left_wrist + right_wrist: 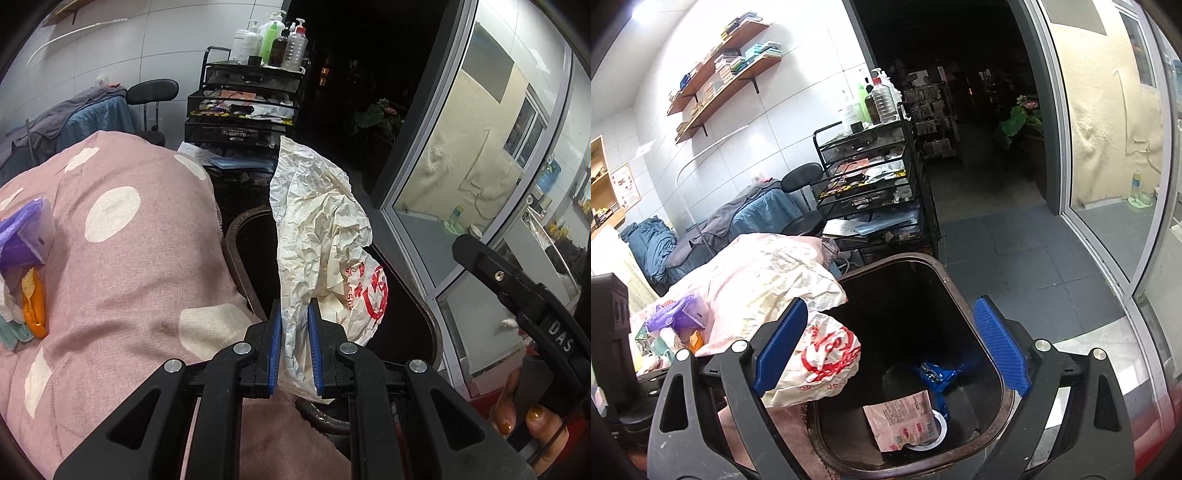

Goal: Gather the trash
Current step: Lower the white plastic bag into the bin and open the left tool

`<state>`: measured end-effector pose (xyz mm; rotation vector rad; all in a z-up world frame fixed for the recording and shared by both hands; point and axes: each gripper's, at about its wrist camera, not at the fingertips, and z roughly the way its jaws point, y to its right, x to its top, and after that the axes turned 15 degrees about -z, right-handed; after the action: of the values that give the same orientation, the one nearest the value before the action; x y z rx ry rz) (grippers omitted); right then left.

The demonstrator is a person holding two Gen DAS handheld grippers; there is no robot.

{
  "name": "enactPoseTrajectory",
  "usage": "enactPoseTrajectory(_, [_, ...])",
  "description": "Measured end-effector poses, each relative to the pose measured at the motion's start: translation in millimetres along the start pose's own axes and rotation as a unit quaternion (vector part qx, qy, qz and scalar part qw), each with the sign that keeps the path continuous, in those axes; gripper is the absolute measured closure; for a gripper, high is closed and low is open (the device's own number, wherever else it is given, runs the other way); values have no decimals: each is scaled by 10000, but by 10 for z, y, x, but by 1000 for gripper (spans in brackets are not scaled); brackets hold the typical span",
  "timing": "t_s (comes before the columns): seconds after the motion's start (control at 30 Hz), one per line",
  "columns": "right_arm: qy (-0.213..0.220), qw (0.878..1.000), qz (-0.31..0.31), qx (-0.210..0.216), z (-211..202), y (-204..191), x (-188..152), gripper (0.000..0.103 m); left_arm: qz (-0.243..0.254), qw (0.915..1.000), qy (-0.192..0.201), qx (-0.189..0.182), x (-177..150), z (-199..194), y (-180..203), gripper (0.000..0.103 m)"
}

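My left gripper (295,343) is shut on a crumpled white paper bag with red print (321,236) and holds it over the rim of a dark brown trash bin (236,254). The bag also shows in the right wrist view (812,332), at the bin's left edge. My right gripper (892,347) is open and empty above the bin (945,280). Inside the bin lie a pink wrapper (905,417) and a blue wrapper (936,374). More trash lies on the pink dotted bedding (122,258): a purple packet (22,236) and an orange piece (35,306).
A black mesh trolley (871,192) with bottles on top stands behind the bin. A glass sliding door (1108,184) runs along the right. A dark doorway lies beyond. Wall shelves (720,74) and a covered chair (757,214) are at the left.
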<state>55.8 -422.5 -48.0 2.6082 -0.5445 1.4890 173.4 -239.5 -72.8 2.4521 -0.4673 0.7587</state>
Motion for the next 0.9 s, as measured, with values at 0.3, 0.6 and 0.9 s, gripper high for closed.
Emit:
enactPoseTrajectory(0.3, [39, 10000, 42, -65, -22, 25, -12, 10, 89, 9999, -58, 121, 24, 99, 48, 23])
enactPoseTrajectory(0.6, [65, 9999, 94, -90, -25, 53, -23, 9, 120, 9999, -54, 67, 1, 108, 67, 11])
enactPoseTrajectory(0.9, [23, 9999, 140, -47, -14, 38, -27, 9, 136, 9985, 523, 118, -18, -179, 60, 10])
